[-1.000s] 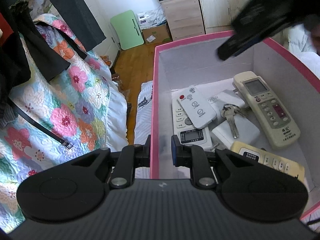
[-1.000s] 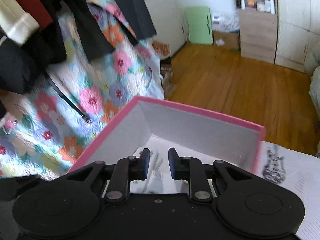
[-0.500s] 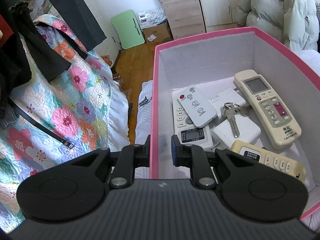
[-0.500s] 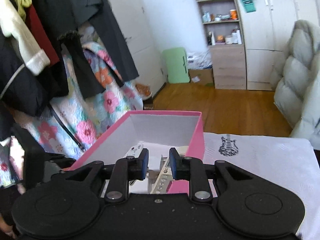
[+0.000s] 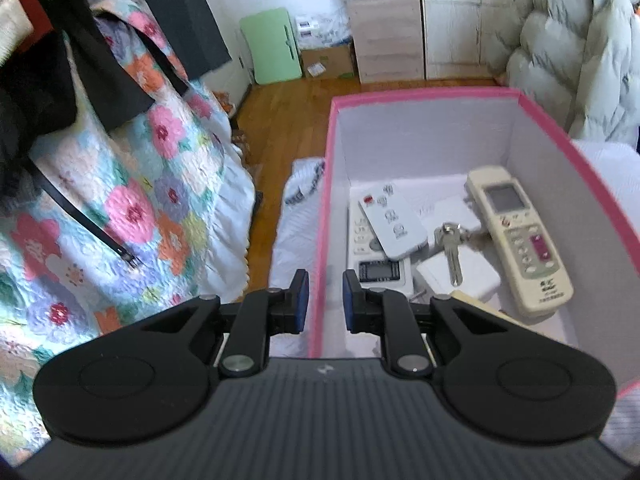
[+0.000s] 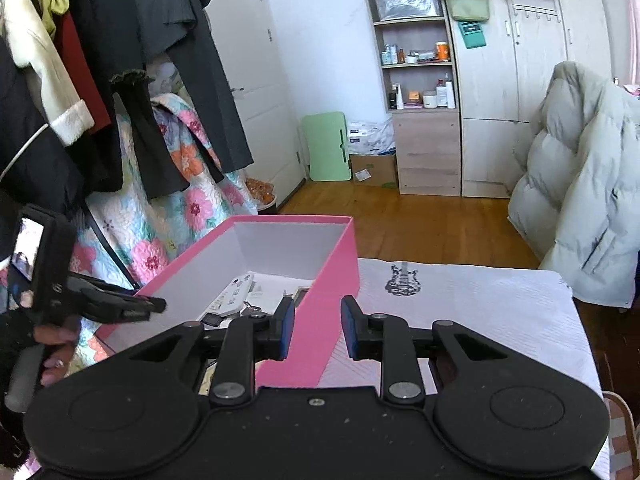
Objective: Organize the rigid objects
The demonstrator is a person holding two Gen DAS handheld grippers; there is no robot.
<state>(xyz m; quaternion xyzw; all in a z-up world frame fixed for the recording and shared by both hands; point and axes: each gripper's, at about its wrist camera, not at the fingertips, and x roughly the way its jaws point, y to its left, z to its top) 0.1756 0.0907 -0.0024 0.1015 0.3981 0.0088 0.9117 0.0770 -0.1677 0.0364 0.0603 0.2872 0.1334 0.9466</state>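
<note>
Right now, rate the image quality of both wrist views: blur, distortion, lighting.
Left wrist view: soft motion blur, with the remotes' print unreadable inside the pink box; fisheye bends its walls. Right wrist view: sharper; daylight is even, the wardrobe bows, corners are vignetted, and dust specks the right gripper.

A home bedroom is showing here: dark coats and jackets (image 6: 120, 80) are hanging over a floral quilted bedspread (image 5: 132, 208), pale wooden wardrobes (image 6: 532, 80) and a toiletry-stocked shelf unit (image 6: 416, 52) are standing on a wooden plank floor (image 6: 420, 220).
</note>
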